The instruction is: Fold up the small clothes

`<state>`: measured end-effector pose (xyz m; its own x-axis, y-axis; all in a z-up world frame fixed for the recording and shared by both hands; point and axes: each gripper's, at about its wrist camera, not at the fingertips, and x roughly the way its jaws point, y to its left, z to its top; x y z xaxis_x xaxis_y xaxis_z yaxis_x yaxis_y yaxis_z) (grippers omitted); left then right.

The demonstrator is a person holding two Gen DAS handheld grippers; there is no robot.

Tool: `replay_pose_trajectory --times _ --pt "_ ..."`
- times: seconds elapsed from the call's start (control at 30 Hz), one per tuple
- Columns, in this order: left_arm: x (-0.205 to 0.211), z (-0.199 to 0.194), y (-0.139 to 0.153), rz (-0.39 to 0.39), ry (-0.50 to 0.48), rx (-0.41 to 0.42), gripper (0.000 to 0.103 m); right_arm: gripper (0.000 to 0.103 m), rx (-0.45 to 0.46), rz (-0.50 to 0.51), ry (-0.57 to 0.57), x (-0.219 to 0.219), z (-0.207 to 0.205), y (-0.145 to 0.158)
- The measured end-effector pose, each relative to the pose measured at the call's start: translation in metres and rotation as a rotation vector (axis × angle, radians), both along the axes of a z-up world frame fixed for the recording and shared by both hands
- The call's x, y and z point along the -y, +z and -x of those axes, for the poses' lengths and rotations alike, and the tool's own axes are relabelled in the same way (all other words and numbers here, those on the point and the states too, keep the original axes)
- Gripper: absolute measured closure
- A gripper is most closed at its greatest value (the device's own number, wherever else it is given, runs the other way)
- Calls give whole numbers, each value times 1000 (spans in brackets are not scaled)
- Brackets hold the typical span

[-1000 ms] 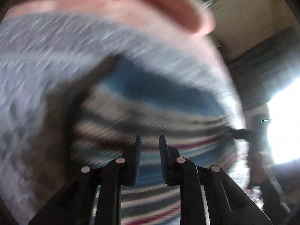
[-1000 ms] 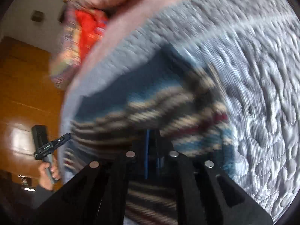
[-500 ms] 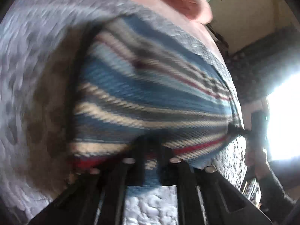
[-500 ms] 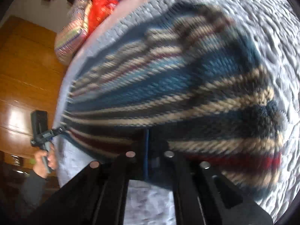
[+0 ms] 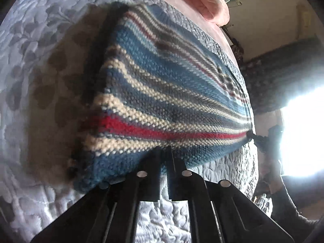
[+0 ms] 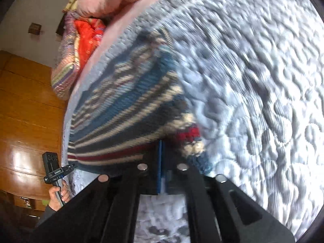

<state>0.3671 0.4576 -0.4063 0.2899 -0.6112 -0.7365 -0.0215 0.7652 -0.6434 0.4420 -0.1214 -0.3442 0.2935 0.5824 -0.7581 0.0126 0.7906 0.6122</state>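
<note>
A small striped knit garment [image 5: 166,93] in blue, cream, grey and red is stretched above a pale quilted bedspread [image 5: 30,64]. My left gripper [image 5: 165,156] is shut on its near blue hem. In the right wrist view the same striped knit garment [image 6: 129,109] hangs in front, and my right gripper [image 6: 162,154] is shut on its near edge by the red stripe. The fingertips of both grippers are hidden under the knit. The other gripper [image 5: 261,139] holds the far corner in the left wrist view.
The quilted bedspread [image 6: 253,85] fills the right half of the right wrist view. A pink pillow [image 5: 204,2] and a red and striped folded pile [image 6: 81,46] lie at the bed's far end. A wooden wardrobe [image 6: 26,111] stands left. A hand [image 6: 58,194] holds the other gripper.
The garment has been lifted and pulled toward me; its hem now sits in both shut grippers. The left view has steadied and sharpened, while the right view has swung so the garment sits left.
</note>
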Motion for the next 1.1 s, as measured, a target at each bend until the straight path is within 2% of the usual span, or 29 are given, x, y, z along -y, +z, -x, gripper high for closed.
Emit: replay_pose_trajectory --times 0.07,0.1,0.13,0.17,0.2,0.23,0.27,0.4,0.47,0.53,0.8,1.1 --pt "-8 8 10 -1 -3 3 83 96 46 36 45 -14 9 21" --pt "-14 10 17 6 5 5 69 95 71 75 77 -22 10 28" --pt "-22 6 22 17 12 9 53 88 110 131 124 -37 16 39" --pt "-29 6 32 36 26 19 47 72 147 178 174 -48 27 47" --pt "-36 7 42 45 40 27 38 63 193 253 243 -74 39 55" --pt "-40 8 48 48 52 32 31 46 235 310 298 -93 53 59" --pt "-48 4 53 56 68 33 30 39 267 343 345 -110 62 61" --pt "-72 -18 61 46 116 12 27 40 383 543 587 -213 102 48" --pt "-80 -27 58 36 121 -14 26 40 428 579 678 -252 119 41" --pt "-91 -39 59 32 131 -37 26 40 454 554 745 -290 130 39" --pt "-102 -70 39 36 134 -48 26 40 550 524 798 -370 141 52" --pt "-104 -95 21 49 105 -57 26 40 604 524 819 -413 127 43"
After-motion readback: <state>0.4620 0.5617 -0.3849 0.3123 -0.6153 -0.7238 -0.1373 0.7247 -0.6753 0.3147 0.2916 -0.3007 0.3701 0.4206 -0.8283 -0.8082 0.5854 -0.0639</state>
